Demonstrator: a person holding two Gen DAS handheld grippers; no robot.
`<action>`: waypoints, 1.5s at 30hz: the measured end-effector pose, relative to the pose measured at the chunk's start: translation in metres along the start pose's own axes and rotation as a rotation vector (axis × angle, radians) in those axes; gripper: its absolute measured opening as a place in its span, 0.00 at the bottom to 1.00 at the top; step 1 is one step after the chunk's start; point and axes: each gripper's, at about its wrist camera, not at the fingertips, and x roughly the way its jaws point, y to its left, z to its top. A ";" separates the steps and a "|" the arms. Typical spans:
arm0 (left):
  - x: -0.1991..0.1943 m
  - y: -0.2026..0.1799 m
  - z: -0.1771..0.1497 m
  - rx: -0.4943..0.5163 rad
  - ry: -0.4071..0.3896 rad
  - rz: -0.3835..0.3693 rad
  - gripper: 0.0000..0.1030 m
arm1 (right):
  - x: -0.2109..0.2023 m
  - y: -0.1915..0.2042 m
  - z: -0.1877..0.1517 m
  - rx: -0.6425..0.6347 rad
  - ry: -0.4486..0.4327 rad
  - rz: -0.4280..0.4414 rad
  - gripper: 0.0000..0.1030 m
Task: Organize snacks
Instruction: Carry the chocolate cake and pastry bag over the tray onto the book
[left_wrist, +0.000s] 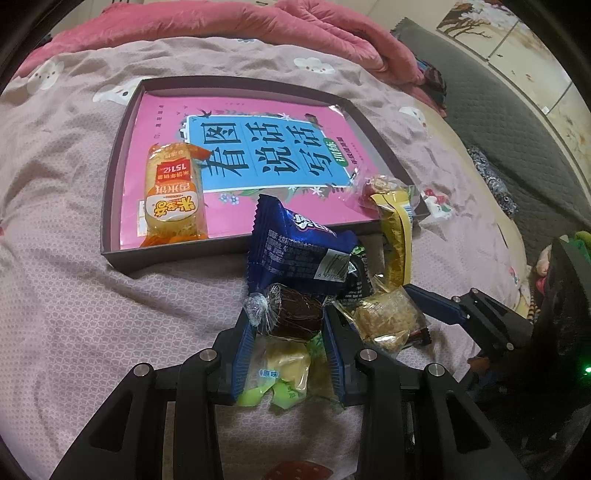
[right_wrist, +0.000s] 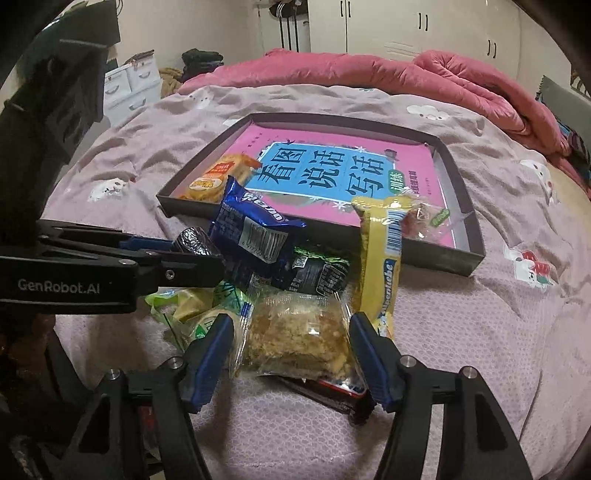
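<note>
Nearest the right wrist camera, the right gripper (right_wrist: 291, 350) stands with its jaws apart on either side of a clear-wrapped crumbly pastry (right_wrist: 295, 332); the blue pads sit just beside the wrapper's edges without visibly pressing it, so nothing is held. Under the pastry lies a dark red-edged packet (right_wrist: 332, 395) on the mauve bedsheet (right_wrist: 480, 332). In the left wrist view, the left gripper (left_wrist: 290, 321) is closed on a dark brown cake in clear twisted wrap (left_wrist: 291, 314), its pads pressing both ends. Beneath those fingers lies a green-and-yellow wrapped sweet (left_wrist: 284, 373). Just beyond, in the heap, a blue biscuit packet (right_wrist: 251, 236) leans over a black-and-green packet (right_wrist: 321, 273), and a long yellow wafer bar (right_wrist: 380, 258) stands tilted with its top end over the near wall of the shallow dark tray (right_wrist: 458, 258). Inside the tray lies a pink book with a blue title panel (right_wrist: 332, 173), covering its floor. On the book, at the left side, rests an orange rice-cracker packet (left_wrist: 173, 195); at the near right corner sits a small clear packet with red contents (left_wrist: 373, 192). Beyond the tray, a pink quilt (right_wrist: 406, 74) is bunched across the bed, with white wardrobe doors (right_wrist: 424, 26) behind.
</note>
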 end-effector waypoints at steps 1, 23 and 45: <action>0.000 0.000 0.000 0.000 -0.001 0.001 0.36 | 0.002 0.001 0.000 -0.004 0.005 -0.012 0.64; -0.035 -0.003 0.008 -0.006 -0.092 -0.006 0.36 | -0.054 -0.026 0.013 0.111 -0.206 0.047 0.45; -0.059 0.022 0.035 -0.080 -0.189 0.033 0.36 | -0.067 -0.077 0.043 0.196 -0.291 -0.042 0.45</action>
